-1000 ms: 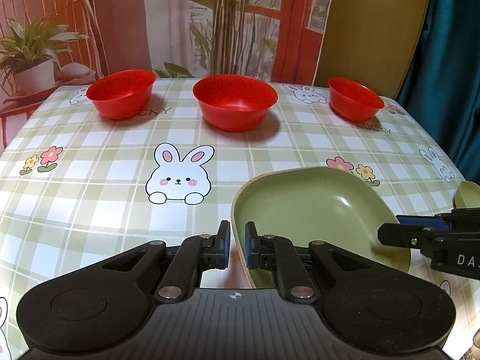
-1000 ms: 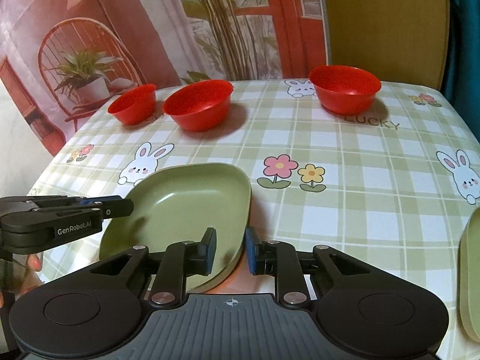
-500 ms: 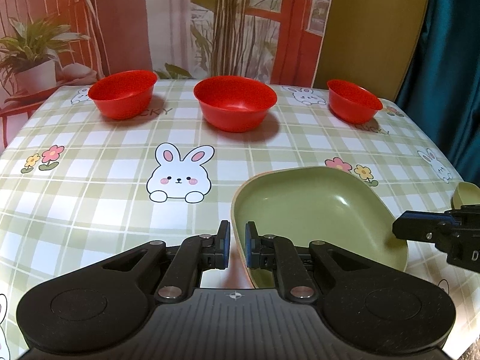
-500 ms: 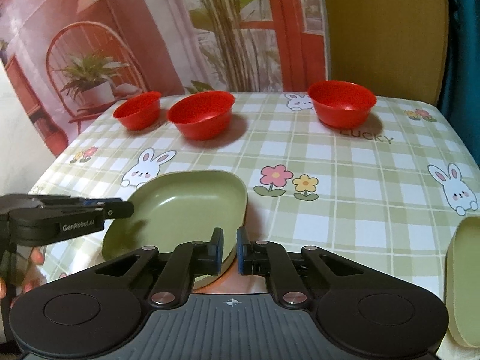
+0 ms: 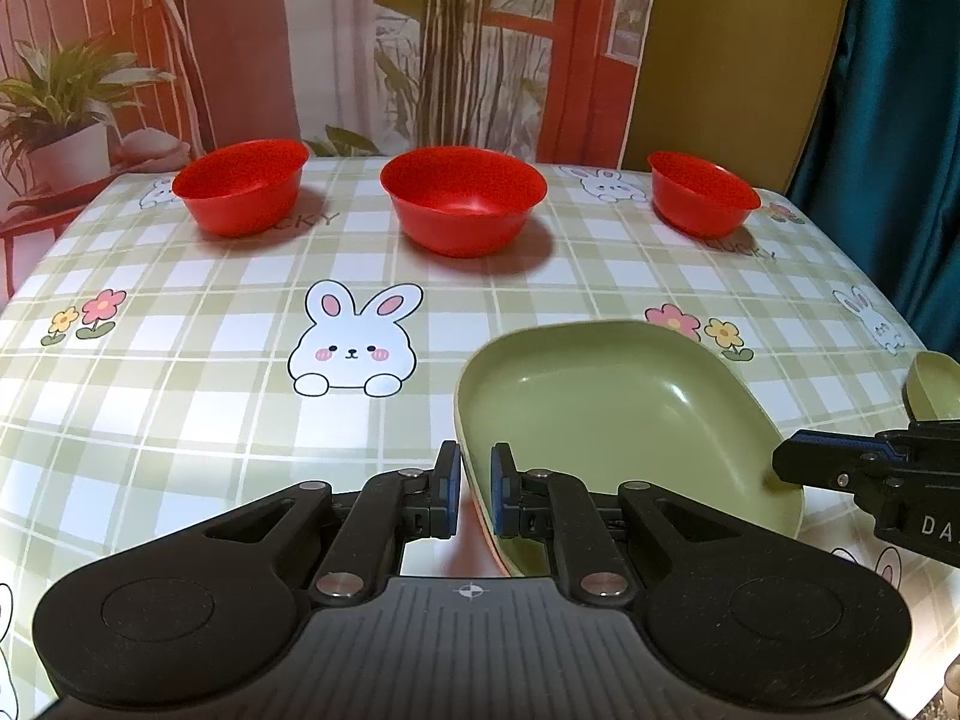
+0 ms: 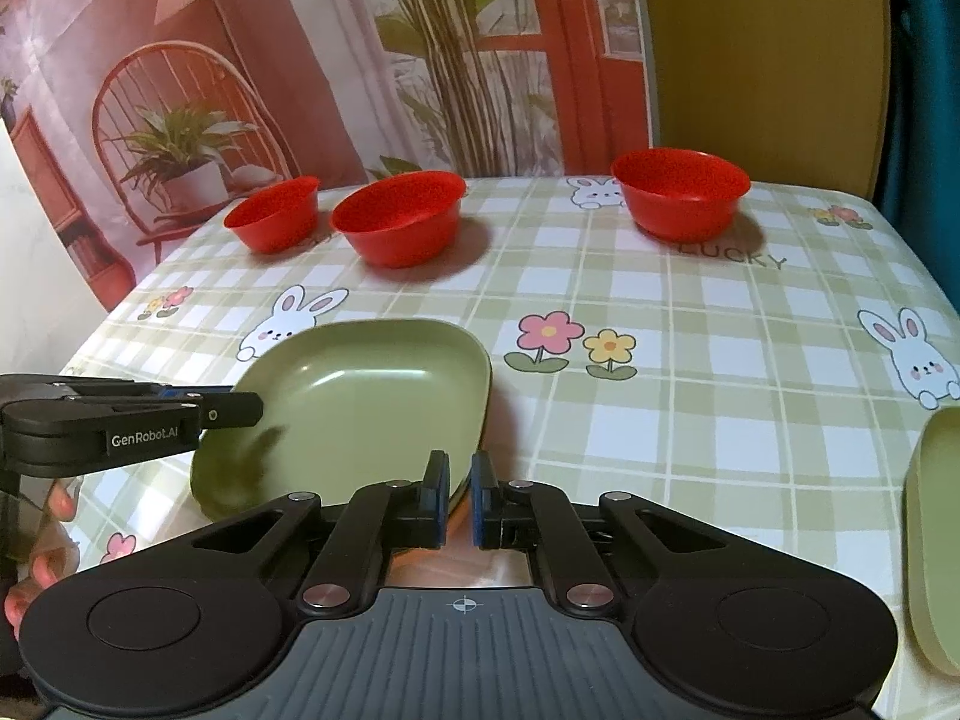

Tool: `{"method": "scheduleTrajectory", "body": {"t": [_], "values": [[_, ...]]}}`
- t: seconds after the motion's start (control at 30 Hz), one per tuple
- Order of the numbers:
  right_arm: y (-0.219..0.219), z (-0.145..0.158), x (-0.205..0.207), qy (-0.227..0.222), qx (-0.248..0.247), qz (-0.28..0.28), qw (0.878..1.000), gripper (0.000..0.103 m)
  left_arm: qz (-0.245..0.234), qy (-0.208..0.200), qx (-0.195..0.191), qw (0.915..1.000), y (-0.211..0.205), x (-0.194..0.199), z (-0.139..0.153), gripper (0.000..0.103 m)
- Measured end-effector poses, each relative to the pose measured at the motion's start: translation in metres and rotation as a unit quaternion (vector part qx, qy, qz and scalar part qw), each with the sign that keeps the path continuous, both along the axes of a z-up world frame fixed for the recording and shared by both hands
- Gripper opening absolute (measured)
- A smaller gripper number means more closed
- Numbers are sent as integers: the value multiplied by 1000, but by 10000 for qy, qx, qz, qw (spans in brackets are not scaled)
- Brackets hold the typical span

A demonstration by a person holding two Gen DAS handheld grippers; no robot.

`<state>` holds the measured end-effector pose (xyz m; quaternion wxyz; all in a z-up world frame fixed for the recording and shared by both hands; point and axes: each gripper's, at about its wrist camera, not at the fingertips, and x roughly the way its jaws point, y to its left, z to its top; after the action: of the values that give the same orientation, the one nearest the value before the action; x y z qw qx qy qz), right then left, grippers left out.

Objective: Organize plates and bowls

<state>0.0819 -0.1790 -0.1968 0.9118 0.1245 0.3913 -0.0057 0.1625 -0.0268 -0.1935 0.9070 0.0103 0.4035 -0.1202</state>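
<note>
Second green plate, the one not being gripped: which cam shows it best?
Right wrist: second green plate shows as a long rim strip at the right frame edge. Left wrist gives only a small corner behind the right gripper.

A: Plate status?
B: Green plate (image 5: 606, 414), rounded-square, shallow, empty. It sits at the near part of the table with its left edge tilted up.
A: Second plate?
B: Yes, another green plate (image 6: 936, 540), only its edge visible at far right of the right wrist view, well apart from the first.
A: Bowls?
B: Three red bowls in a row along the far edge, all upright and empty: left bowl (image 5: 241, 186), middle bowl (image 5: 463, 199), right bowl (image 5: 701, 192). The middle one looks largest. None touching.
</note>
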Motion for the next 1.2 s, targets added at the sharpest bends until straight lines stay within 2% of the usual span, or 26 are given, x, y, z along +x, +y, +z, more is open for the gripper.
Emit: {"method": "scheduleTrajectory", "body": {"t": [0.27,0.43,0.67,0.83,1.0,1.07,1.2], "values": [[-2,-2,1,3,79,-35,10000,7,-1,29,5,10000,1,1,-3,12],[-14,11,-1,-247,304,-151,9991,17,52,-177,-26,9998,5,2,11,12],[-43,41,4,-521,-220,-179,9982,17,61,-554,-141,9983,-6,14,47,12],[-80,53,-3,-646,-583,-500,9949,17,-338,-798,-264,9959,-39,20,71,12],[-123,56,-22,-647,-972,-993,9882,17,-821,-806,-595,9916,-85,28,82,15],[-142,54,-32,-569,-1087,-1232,9848,17,-1017,-777,-732,9891,-108,31,81,20],[-177,42,-50,-142,-1529,-1778,9720,17,-1484,-717,-943,9818,-161,29,74,28]]}}
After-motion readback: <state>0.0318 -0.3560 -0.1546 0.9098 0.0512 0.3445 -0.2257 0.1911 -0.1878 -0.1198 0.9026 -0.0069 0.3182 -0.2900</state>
